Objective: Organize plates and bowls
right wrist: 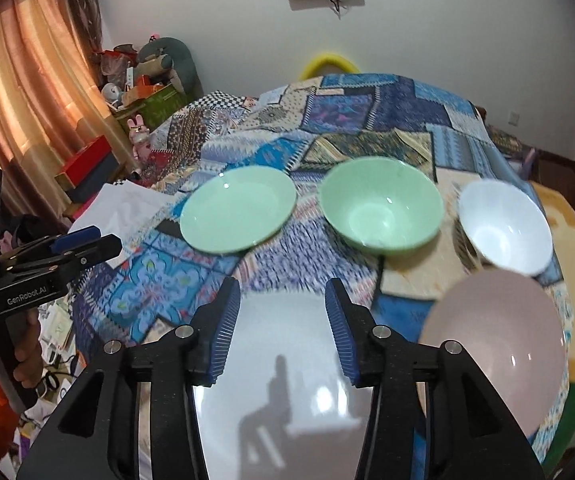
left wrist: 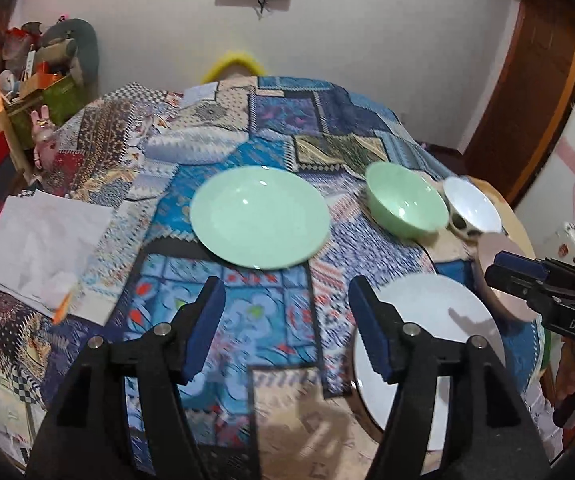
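Patchwork cloth [right wrist: 367, 112] covers the counter. Green plate [right wrist: 238, 212] at centre; green bowl [right wrist: 381, 206] beside it to the right; white bowl [right wrist: 505, 226] further right, touching the green bowl in the left view. Pink bowl [right wrist: 495, 348] near edge, partly hidden. White plate [right wrist: 287, 360] nearest, cut off by right claw [right wrist: 283, 328], spread, empty. Left claw [left wrist: 285, 328] likewise spread, empty.

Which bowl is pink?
The wide pink ceramic bowl, nearest on the right beside the white plate; the other bowls are green and white.
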Action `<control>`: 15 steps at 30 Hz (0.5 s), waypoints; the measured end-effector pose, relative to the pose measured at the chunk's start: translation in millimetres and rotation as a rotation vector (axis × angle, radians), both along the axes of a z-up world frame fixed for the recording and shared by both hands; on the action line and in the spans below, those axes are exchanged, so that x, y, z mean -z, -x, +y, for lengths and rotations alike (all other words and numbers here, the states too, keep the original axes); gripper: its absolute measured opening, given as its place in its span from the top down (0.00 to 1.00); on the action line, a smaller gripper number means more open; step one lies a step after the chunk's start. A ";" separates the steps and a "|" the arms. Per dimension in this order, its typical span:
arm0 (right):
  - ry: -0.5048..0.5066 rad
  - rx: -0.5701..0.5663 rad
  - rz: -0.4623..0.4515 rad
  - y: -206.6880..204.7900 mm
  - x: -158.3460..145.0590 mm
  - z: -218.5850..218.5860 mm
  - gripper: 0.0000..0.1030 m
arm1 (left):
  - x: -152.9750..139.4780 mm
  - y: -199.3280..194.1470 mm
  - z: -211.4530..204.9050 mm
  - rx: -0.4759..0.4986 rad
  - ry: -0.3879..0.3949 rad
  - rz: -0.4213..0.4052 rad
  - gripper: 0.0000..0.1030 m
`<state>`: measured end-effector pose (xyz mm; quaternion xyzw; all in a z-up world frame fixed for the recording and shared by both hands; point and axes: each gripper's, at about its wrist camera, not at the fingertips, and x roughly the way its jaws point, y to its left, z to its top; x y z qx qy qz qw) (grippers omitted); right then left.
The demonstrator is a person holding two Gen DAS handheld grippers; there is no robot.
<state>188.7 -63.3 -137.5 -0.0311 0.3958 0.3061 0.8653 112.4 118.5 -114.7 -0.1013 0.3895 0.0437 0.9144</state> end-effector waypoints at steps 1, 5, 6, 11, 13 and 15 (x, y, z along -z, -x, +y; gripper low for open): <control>-0.002 -0.003 -0.002 -2.2 -0.5 4.0 0.58 | 0.1 -1.5 3.3 -0.004 0.002 -0.002 0.38; 0.004 -0.013 -0.014 -13.2 0.3 22.4 0.56 | 2.3 -11.4 23.5 -0.019 0.022 0.000 0.38; 0.005 -0.017 -0.012 -16.7 1.5 27.6 0.56 | 4.0 -15.2 28.7 -0.021 0.020 0.004 0.38; 0.011 -0.022 0.009 -35.3 9.8 48.0 0.56 | 15.9 -34.0 53.1 -0.050 0.046 0.035 0.38; 0.011 -0.024 0.031 -43.5 15.4 54.4 0.56 | 24.4 -44.7 65.1 -0.062 0.054 0.057 0.38; 0.015 -0.022 0.051 -52.0 21.9 60.4 0.56 | 31.1 -54.2 72.3 -0.057 0.049 0.065 0.38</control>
